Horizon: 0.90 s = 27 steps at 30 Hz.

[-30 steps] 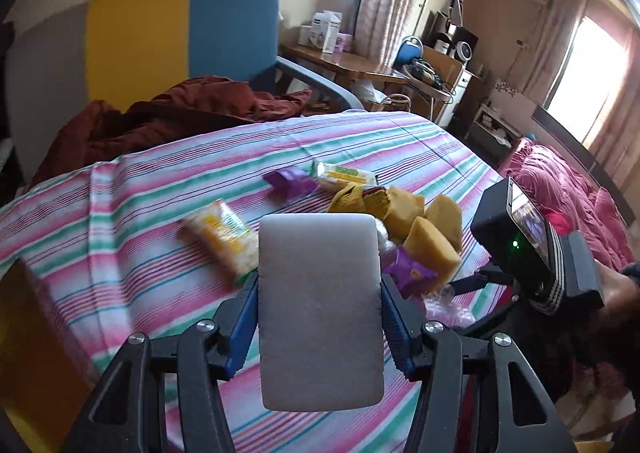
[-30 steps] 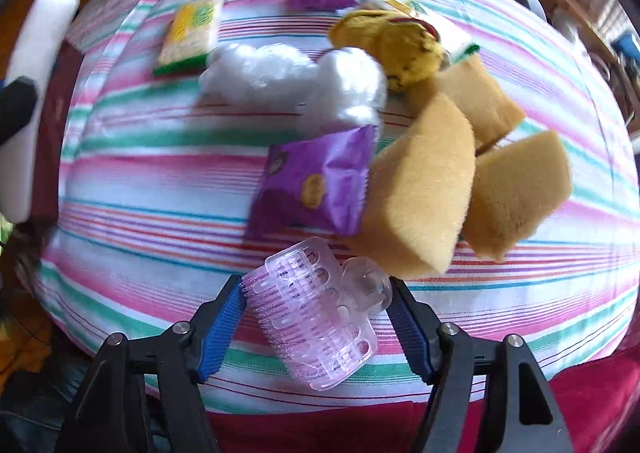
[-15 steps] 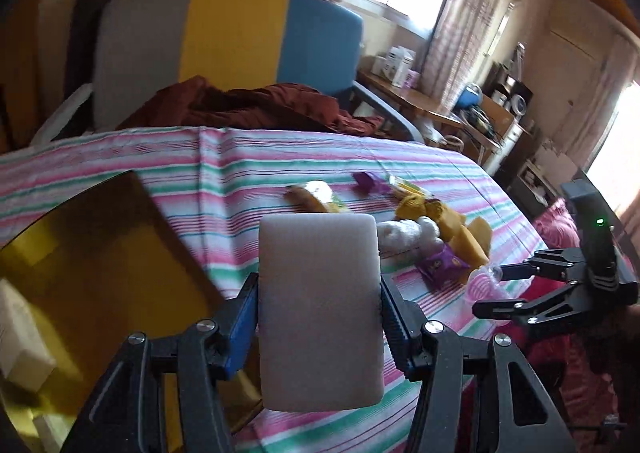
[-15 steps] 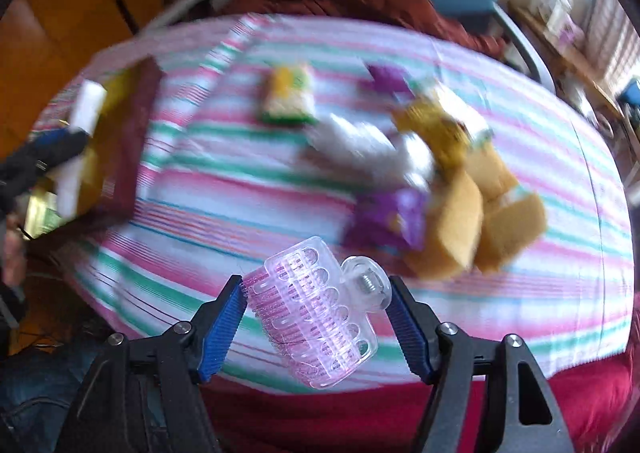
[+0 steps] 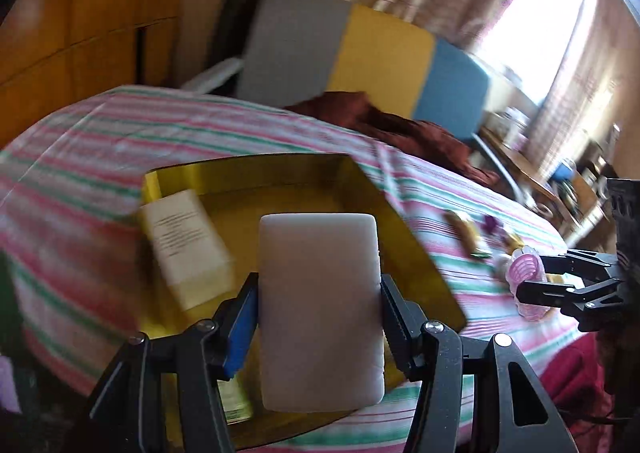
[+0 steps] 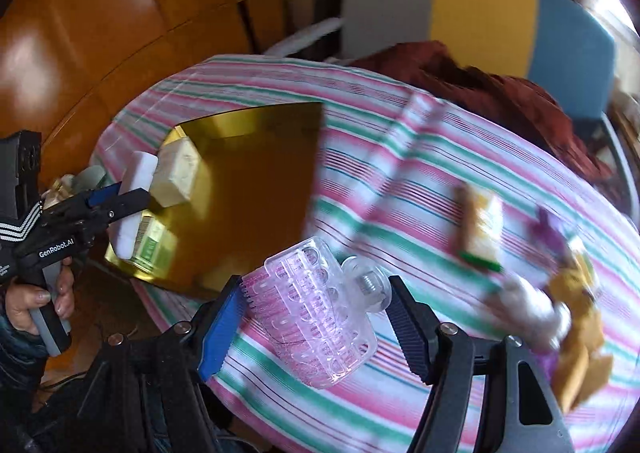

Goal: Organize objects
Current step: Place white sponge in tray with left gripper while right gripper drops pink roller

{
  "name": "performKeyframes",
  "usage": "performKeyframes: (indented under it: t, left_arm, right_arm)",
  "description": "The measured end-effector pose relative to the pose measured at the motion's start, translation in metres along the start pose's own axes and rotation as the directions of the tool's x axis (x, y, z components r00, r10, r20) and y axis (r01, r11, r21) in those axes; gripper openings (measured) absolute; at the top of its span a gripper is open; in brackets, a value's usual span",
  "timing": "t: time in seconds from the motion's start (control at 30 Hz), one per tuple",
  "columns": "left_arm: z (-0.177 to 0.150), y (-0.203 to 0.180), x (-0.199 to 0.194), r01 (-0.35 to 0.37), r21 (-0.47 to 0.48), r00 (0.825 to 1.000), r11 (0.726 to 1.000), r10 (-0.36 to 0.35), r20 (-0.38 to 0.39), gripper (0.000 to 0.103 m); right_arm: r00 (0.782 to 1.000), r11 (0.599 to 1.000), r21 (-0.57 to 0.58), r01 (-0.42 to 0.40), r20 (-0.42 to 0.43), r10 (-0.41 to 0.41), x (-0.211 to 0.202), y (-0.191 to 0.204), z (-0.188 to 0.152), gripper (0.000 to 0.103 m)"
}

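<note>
A white block (image 5: 319,309) is clamped in the left gripper (image 5: 318,329) above the gold tray (image 5: 408,253). A pink brush (image 6: 320,309) is gripped by the right gripper (image 6: 316,329) over the striped cloth (image 6: 400,193). Only the right wrist view shows the scattered snacks (image 6: 480,231) clearly.

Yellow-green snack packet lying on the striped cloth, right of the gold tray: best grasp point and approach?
Take the snack packet from above, fingers across its narrow width near the middle. It lies flat and apart from the sponge pile, with both long edges free. The right gripper is nearer, but it is full with the pink brush.
</note>
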<state>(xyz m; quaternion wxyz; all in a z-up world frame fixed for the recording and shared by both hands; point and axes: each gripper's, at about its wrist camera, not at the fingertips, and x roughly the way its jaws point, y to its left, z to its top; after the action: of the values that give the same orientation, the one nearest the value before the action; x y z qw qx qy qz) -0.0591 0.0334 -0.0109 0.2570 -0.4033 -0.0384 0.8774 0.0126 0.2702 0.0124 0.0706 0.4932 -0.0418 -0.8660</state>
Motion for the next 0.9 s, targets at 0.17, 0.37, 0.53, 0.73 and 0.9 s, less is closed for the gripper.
performKeyframes:
  t: [0.17,0.37,0.53,0.73,0.9]
  left_arm:
    - [-0.011,0.029,-0.007,-0.026,-0.066,1.000,0.998,0.026,-0.003,0.057]
    - [-0.019,0.031,-0.004,-0.019,-0.052,1.000,0.998,0.018,-0.023,0.058]
    - [-0.025,0.032,0.001,-0.020,-0.068,0.999,0.997,0.017,-0.038,0.063]
    - [-0.030,0.038,-0.003,-0.037,-0.095,0.999,0.995,0.034,-0.035,0.075]
    - [-0.028,0.041,-0.009,-0.071,-0.106,0.997,0.992,0.070,-0.013,0.075]
  right_arm:
    - [0.999,0.998,-0.061,-0.026,-0.037,0.023,0.028,0.025,0.026,0.071]
    - [0.997,0.995,-0.096,-0.022,-0.073,0.015,0.066,0.041,0.057,0.071]
    - [0.999,0.997,-0.078,0.022,-0.046,-0.025,0.100,0.046,0.097,0.072]
    - [0.997,0.997,0.011,0.074,0.020,-0.074,0.118,0.037,0.131,0.083]
    - [0.995,0.996,0.056,0.074,0.059,-0.077,0.105,0.026,0.120,0.083]
